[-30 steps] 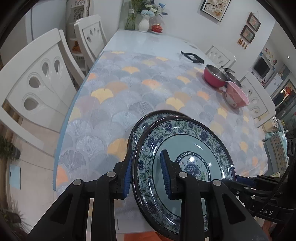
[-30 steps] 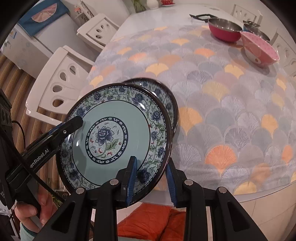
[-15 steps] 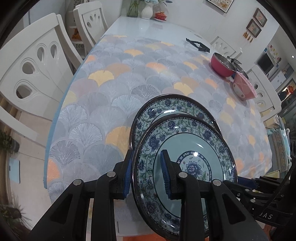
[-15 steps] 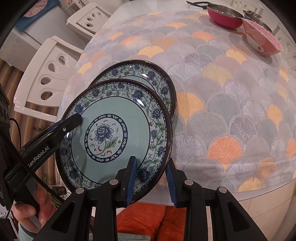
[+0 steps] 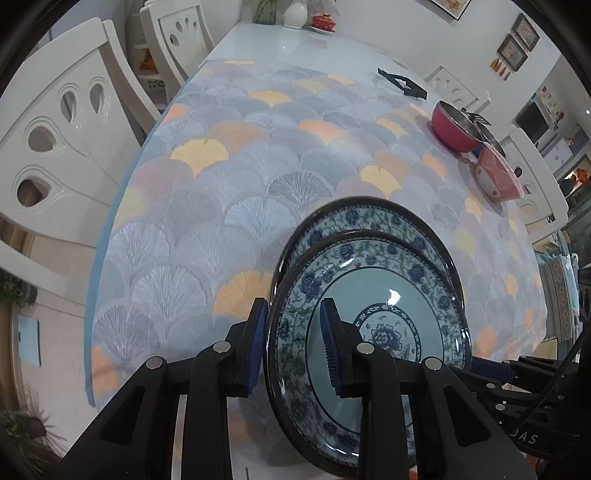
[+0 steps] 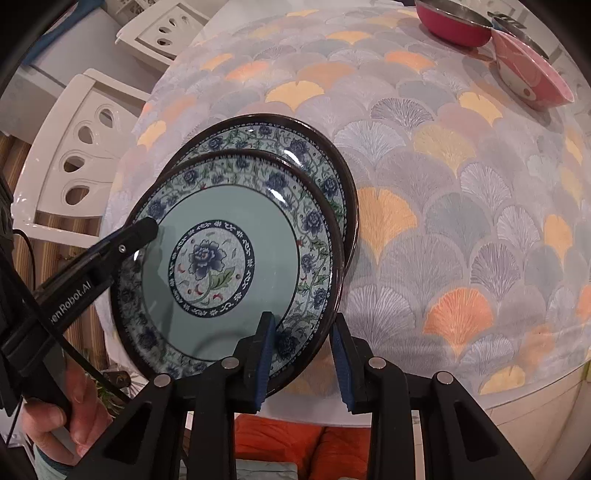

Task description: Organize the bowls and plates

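Right wrist view: both grippers are clamping one floral plate (image 6: 229, 258) by opposite rims, right gripper (image 6: 301, 354) near, left gripper (image 5: 293, 347) opposite, hovering over its twin plate (image 6: 325, 166) lying on the table's near-left end. Looks glazed, slippery, breakable; rim grips make sense.

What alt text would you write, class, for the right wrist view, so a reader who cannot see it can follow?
Two claws hold a blue floral plate by opposite rims, the right claw at the near edge and the left claw at the left, just above a matching plate on a fan-patterned tablecloth. A red bowl and pink bowl sit at the far right.
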A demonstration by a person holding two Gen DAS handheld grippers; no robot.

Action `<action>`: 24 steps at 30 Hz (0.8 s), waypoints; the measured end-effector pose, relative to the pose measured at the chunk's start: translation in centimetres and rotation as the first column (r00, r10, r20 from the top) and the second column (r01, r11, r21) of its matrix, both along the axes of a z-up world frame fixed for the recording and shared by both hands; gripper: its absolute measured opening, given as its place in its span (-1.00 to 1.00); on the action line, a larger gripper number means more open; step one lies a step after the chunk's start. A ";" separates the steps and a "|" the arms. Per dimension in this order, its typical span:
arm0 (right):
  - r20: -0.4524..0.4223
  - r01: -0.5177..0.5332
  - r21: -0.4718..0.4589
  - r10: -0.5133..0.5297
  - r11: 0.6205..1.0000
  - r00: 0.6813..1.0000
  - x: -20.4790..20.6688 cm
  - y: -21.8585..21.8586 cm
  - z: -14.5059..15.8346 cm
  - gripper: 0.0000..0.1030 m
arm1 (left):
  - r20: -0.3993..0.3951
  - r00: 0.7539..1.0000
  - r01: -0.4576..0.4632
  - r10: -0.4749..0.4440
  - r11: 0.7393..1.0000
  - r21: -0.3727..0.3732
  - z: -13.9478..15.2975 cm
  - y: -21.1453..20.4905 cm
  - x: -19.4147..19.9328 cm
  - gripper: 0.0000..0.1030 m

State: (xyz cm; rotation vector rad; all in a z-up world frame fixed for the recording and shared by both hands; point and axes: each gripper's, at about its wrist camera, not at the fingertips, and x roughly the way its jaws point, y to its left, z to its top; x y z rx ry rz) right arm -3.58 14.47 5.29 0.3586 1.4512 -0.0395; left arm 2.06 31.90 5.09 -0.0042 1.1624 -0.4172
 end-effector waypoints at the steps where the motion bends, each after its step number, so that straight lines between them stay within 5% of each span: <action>1: 0.001 0.003 0.000 -0.003 1.000 1.000 0.0 0.0 0.0 -0.42 | 0.001 1.000 0.000 0.000 1.000 0.001 0.0 0.0 0.2 -0.51; 11: -0.001 0.093 0.016 -0.093 0.996 0.996 1.3 -2.7 0.0 -0.41 | 0.037 0.999 0.019 -0.020 1.000 0.009 1.2 -1.1 3.0 -0.47; 24: 0.025 0.057 -0.008 -0.057 0.998 0.998 3.3 -4.2 2.1 -0.41 | 0.056 0.998 0.037 -0.037 0.999 -0.001 2.6 -2.2 6.7 -0.47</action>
